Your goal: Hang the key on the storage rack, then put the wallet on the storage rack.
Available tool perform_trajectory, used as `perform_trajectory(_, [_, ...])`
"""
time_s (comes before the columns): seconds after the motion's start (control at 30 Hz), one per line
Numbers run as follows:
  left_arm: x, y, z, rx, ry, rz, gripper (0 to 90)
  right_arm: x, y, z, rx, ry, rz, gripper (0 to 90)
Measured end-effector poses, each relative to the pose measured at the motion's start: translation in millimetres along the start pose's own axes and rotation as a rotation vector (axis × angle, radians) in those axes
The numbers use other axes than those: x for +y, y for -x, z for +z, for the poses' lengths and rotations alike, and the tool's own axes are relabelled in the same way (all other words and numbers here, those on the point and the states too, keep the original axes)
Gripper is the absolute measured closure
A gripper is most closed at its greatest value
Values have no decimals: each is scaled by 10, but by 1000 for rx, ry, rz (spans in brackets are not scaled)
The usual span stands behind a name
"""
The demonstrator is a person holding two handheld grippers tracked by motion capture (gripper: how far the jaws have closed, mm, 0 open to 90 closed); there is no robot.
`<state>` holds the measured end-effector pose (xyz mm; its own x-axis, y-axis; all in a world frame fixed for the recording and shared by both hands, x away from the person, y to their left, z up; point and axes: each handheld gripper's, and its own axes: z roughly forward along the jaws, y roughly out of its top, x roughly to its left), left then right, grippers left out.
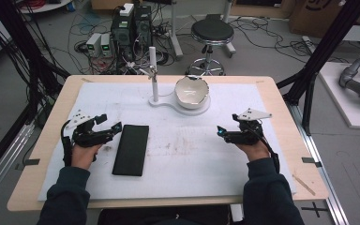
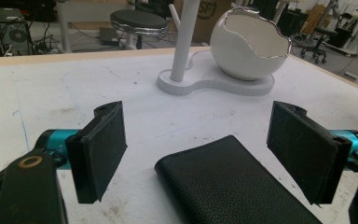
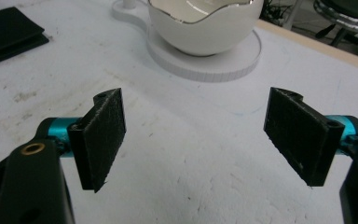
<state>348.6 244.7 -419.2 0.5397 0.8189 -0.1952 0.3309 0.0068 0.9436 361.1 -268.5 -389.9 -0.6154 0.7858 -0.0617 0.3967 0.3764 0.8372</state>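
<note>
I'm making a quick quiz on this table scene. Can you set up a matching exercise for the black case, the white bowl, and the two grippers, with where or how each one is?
Things:
1. black leather case
2. white bowl
3. left gripper
4. right gripper

States:
A. sits on the white stand's round base
B. open, nothing between its jaws
C. lies flat on the mat
D. open, beside the case's near end

Pairs: 1-C, 2-A, 3-D, 4-B
</note>
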Motion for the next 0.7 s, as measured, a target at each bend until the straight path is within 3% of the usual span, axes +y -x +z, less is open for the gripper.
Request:
perform_trajectory(0.13, [-6,-12,15,-6,-7,-7,196,-25,11,-1,5,2,23,209])
perform_trajectory(0.7, [-11,0,25,-10,-21,-1,196,-32,16,1,12,5,12,209])
